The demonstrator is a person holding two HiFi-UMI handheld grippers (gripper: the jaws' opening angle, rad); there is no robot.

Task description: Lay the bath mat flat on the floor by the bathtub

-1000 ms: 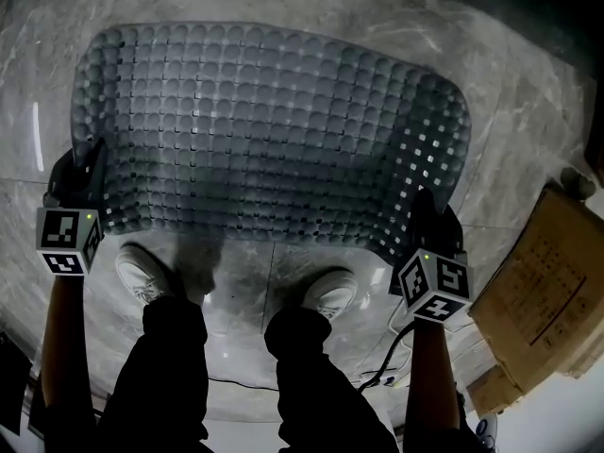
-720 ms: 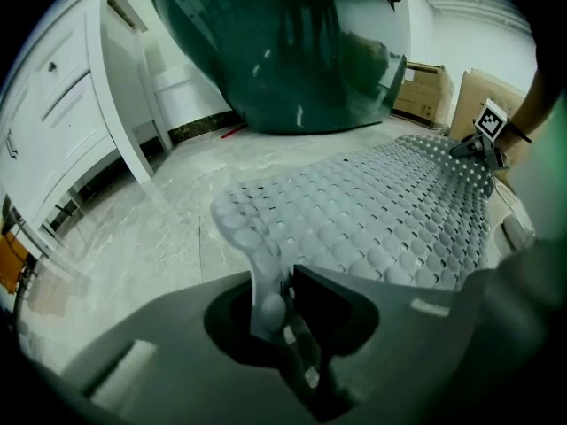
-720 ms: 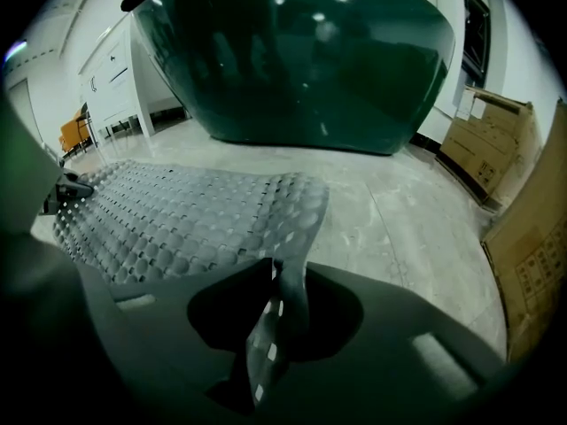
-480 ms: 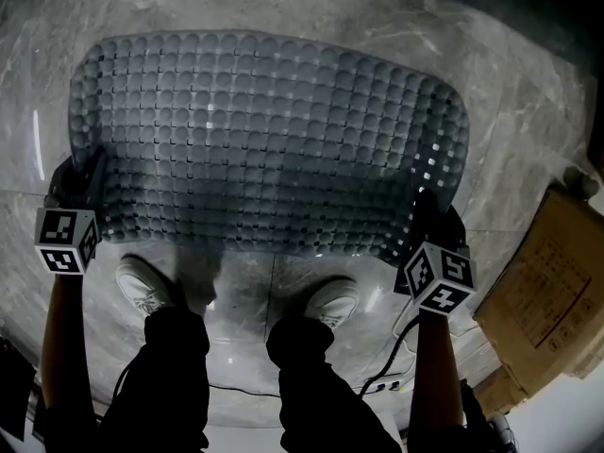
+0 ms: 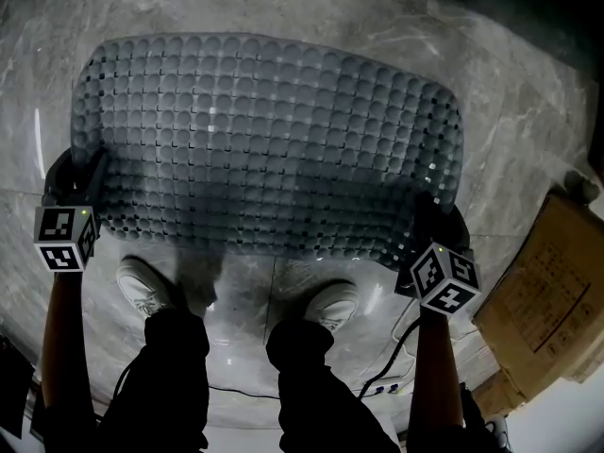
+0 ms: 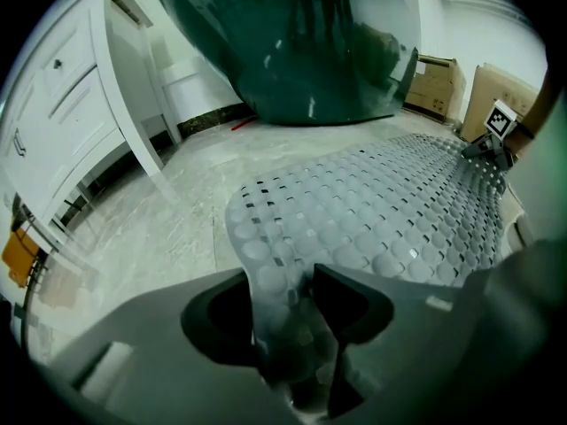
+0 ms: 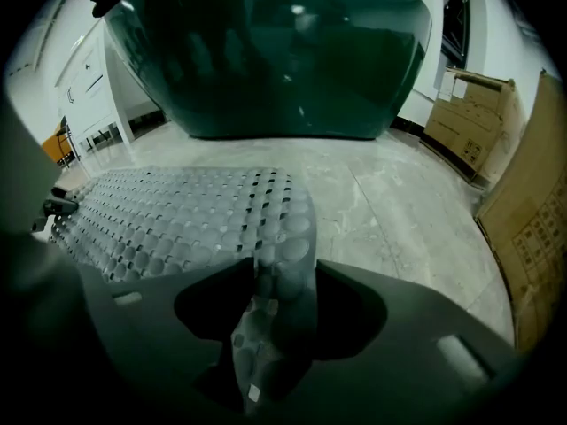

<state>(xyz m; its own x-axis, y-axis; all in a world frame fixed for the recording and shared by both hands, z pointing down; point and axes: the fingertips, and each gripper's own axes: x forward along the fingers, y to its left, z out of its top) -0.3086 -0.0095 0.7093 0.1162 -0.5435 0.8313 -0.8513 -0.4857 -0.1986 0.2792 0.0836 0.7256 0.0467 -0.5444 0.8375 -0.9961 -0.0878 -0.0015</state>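
In the head view, at the near corners of the grey, bubble-studded rubber bath mat [image 5: 264,140], the jaws of my left gripper [image 6: 288,326] and right gripper [image 7: 270,326] cannot be made out. The right gripper's jaws have just been opening, mat corner between them; its tip vanishes in the throat. The dark green bathtub [image 7: 283,51] is cut off at top. The brown cardboard box [image 5: 543,291] runs off the right edge, print illegible.

The bath mat [image 5: 269,140] lies spread on the floor [image 5: 528,140], the bathtub [image 7: 283,51] behind its far edge. The person's shoes [image 5: 142,286] stand just before its near edge. Cardboard boxes [image 5: 543,291] sit to its right, apart from it; a cabinet [image 6: 62,104] stands to its left.
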